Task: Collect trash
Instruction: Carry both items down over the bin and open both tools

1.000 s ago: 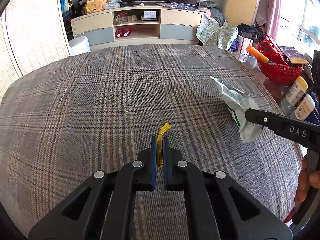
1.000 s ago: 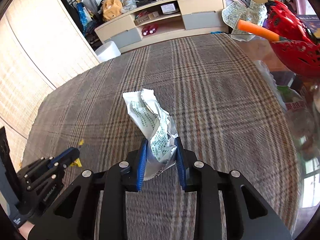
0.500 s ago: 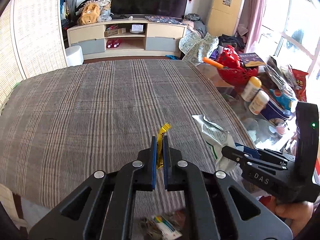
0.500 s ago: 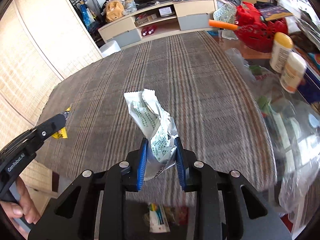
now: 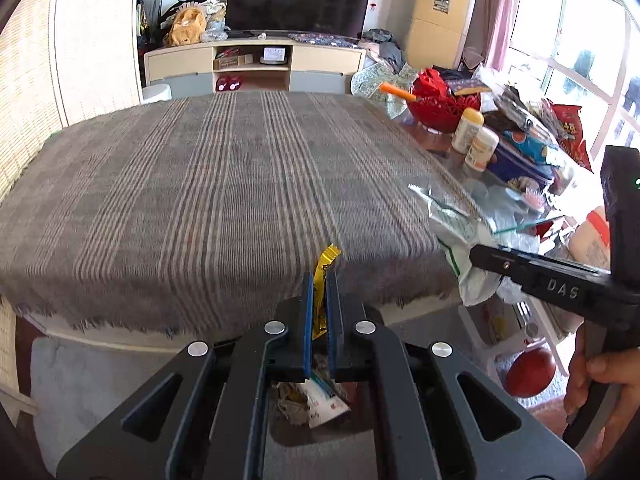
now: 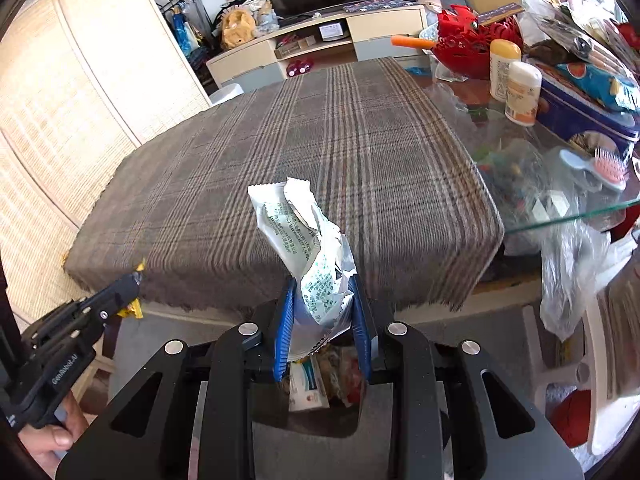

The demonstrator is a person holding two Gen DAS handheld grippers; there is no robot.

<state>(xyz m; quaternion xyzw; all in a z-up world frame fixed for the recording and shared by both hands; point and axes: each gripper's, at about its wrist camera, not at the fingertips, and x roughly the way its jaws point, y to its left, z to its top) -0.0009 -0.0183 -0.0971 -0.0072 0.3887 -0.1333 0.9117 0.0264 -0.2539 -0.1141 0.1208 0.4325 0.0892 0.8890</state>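
Both grippers now hang past plaid tablecloth (image 5: 224, 184) edge, over bin (image 6: 316, 420). Left gripper (image 5: 319, 300) pinches yellow wrapper (image 5: 325, 268); right gripper (image 6: 323, 320) clamps crumpled white wrapper (image 6: 304, 240), both above bin w/ trash.

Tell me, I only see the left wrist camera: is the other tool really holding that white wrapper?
Observer: Yes. The right wrist view shows the right tool shut on the white wrapper, with both blue pads pressing it.
Operator: Is the bin under it?
Observer: Yes. The dark bin sits right below that tool, with a white-and-teal box inside.
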